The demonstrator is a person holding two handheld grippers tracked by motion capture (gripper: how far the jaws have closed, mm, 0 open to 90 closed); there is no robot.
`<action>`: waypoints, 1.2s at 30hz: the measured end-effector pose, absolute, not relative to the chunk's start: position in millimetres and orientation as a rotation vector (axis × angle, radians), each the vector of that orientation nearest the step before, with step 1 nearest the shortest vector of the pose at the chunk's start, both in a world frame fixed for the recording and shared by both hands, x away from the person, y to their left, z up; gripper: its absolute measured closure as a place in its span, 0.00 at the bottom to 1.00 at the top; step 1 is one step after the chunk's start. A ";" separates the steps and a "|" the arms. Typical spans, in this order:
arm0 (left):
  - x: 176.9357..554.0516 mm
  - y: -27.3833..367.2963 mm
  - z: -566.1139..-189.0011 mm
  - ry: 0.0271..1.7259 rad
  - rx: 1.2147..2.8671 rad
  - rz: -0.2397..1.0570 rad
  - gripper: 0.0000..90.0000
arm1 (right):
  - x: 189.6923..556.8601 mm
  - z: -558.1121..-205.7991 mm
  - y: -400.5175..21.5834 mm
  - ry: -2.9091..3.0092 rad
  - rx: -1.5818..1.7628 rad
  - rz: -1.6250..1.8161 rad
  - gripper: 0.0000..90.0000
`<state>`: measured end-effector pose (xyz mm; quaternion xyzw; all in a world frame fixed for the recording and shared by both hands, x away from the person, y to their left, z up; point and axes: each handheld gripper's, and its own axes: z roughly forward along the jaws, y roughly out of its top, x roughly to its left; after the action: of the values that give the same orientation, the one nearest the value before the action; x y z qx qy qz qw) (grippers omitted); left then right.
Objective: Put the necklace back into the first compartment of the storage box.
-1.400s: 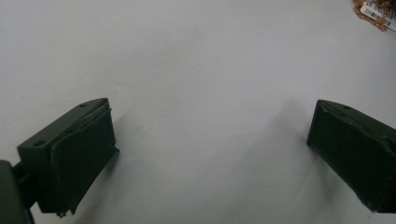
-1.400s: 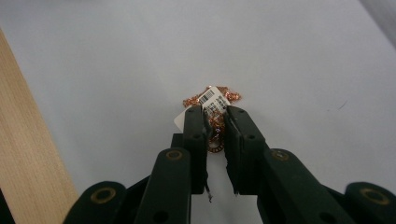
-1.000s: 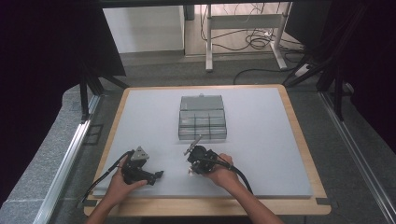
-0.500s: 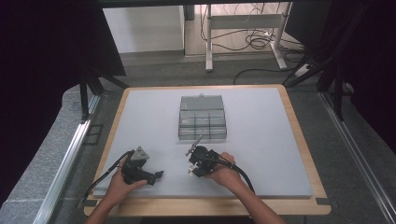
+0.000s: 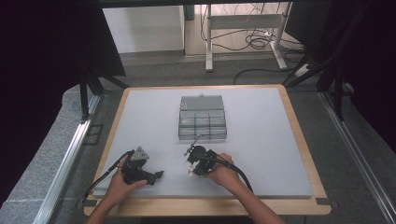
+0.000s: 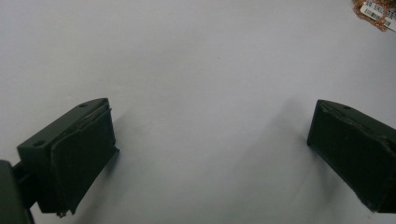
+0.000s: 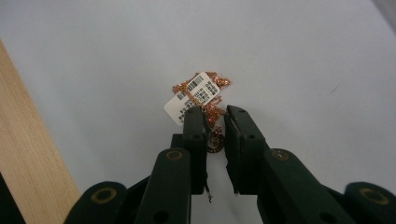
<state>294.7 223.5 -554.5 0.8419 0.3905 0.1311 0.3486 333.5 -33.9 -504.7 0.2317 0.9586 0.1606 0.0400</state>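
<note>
Pale grey mat [image 5: 261, 154] on a wood-edged table, dark curtains at both sides. The right gripper [image 7: 216, 116] points down at a small heap of copper-coloured chain [image 7: 212, 100] with white barcode tags [image 7: 189, 99], jaws narrowed to a slim gap with chain links between their tips. The left gripper [image 6: 210, 140] rests on bare mat, jaws spread wide and holding nothing, the chain far off beyond its right jaw; a clear compartment box [image 5: 202, 117] sits just ahead of the right gripper.

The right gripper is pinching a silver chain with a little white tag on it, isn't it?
Nearly. The chain is copper-coloured, not silver. The right gripper view shows the right gripper with its jaws nearly closed on the chain, and the white tag lies with it.
</note>
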 end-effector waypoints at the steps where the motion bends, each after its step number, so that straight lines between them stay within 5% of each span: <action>1: 294.7 223.5 -554.5 1.013 2.182 0.339 0.01 | 333.6 -504.8 -34.5 2.936 0.705 0.498 0.86; 36: 294.9 223.6 -554.3 1.012 2.184 0.339 0.01 | 335.8 -408.8 -43.0 2.772 0.712 0.877 0.86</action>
<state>294.9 223.6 -554.3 0.8423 0.3902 0.1307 0.3482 335.8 -43.0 -408.8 0.2372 0.9235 0.2922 0.0739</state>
